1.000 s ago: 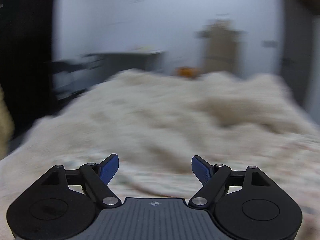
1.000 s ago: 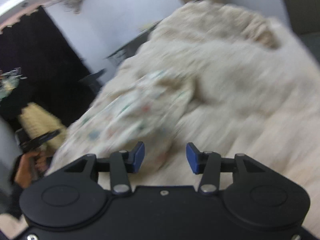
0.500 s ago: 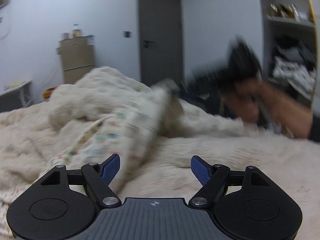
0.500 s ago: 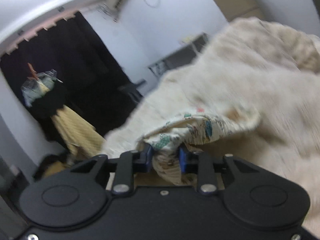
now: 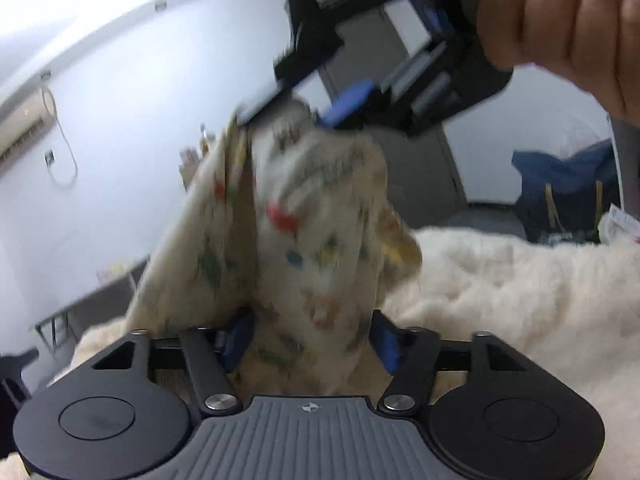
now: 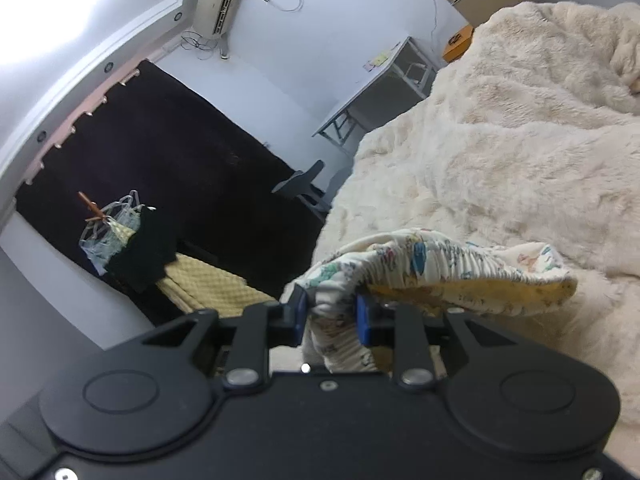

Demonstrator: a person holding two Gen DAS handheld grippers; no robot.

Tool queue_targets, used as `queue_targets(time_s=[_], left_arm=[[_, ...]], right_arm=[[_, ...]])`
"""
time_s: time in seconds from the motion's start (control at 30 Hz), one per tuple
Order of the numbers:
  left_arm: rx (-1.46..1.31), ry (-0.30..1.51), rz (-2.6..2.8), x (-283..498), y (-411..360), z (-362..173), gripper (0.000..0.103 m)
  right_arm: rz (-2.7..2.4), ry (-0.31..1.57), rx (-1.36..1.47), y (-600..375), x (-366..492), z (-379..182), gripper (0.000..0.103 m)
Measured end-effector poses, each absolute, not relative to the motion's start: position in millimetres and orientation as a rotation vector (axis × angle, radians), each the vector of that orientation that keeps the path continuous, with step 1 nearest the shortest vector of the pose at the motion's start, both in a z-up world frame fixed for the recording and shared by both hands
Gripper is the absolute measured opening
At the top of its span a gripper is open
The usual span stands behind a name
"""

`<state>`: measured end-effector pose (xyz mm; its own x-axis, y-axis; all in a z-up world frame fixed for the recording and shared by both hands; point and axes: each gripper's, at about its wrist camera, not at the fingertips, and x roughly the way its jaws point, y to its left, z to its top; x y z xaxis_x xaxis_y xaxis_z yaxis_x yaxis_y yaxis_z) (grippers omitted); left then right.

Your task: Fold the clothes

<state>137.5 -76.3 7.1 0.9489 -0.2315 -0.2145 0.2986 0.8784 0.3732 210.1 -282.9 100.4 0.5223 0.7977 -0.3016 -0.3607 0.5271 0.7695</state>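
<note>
A cream garment (image 5: 304, 232) printed with small coloured figures hangs in the air over the bed. My right gripper (image 6: 331, 316) is shut on its gathered elastic edge (image 6: 440, 272). In the left wrist view that right gripper (image 5: 300, 110) sits high up, held by a hand (image 5: 560, 32), with the cloth dangling from it. My left gripper (image 5: 312, 340) is below, its jaws closing, still wide apart with the lower part of the garment hanging between the blue pads (image 5: 384, 344).
A fluffy cream blanket (image 6: 500, 140) covers the bed beneath. Beyond the bed's far edge stand a white desk (image 6: 384, 92) and a chair (image 6: 304, 184). A black curtain and a rack of hung clothes (image 6: 120, 232) are on the left. A blue bag (image 5: 568, 184) lies at the right.
The right gripper shut on the garment and lifted it off the bed. The left gripper swung across to it and now has the hanging cloth between its jaws.
</note>
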Motion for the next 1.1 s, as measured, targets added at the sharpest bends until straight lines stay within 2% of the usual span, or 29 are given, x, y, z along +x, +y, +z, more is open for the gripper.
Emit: queue_targets(time_s=[0.1,0.23,0.3,0.33,0.43,0.5,0.73,0.87,0.97,1.03,1.1], left_arm=[[0.354,0.213,-0.367,129.7,-54.7,29.2,0.002],[0.260,0.313,-0.555,123.2,-1.8,97.1,0.001],[0.238,0.377,-0.639,124.9,14.6,118.7,0.001],[0.235,0.415,-0.679,127.0,23.2,130.6,0.001],[0.242,0.451,-0.695,130.7,31.3,138.6,0.001],[0.212,0.483,-0.717,135.8,32.1,136.4,0.001],[0.173,0.509,-0.765,138.0,19.3,114.6,0.001],[0.143,0.491,-0.778,131.7,21.6,111.5,0.001],[0.105,0.483,-0.792,127.4,28.4,108.7,0.001],[0.081,0.465,-0.793,123.2,33.2,105.8,0.001],[0.048,0.417,-0.747,115.5,43.2,98.2,0.020]], right_arm=[[0.709,0.713,0.686,-295.0,203.0,98.6,0.029],[0.622,0.648,0.658,-320.5,178.7,105.7,0.037],[0.630,0.618,0.618,-327.5,150.1,109.7,0.048],[0.645,0.608,0.614,-328.6,136.1,108.8,0.048],[0.711,0.604,0.652,-323.0,103.7,98.9,0.054],[0.797,0.620,0.718,-311.3,81.2,81.8,0.064],[0.818,0.627,0.910,-273.0,93.7,50.6,0.056],[0.785,0.647,1.031,-263.0,106.1,33.4,0.048],[0.766,0.656,1.061,-257.4,106.7,22.2,0.049],[0.762,0.655,1.085,-255.5,107.4,17.0,0.039],[0.769,0.644,1.120,-256.6,109.6,15.3,0.028]])
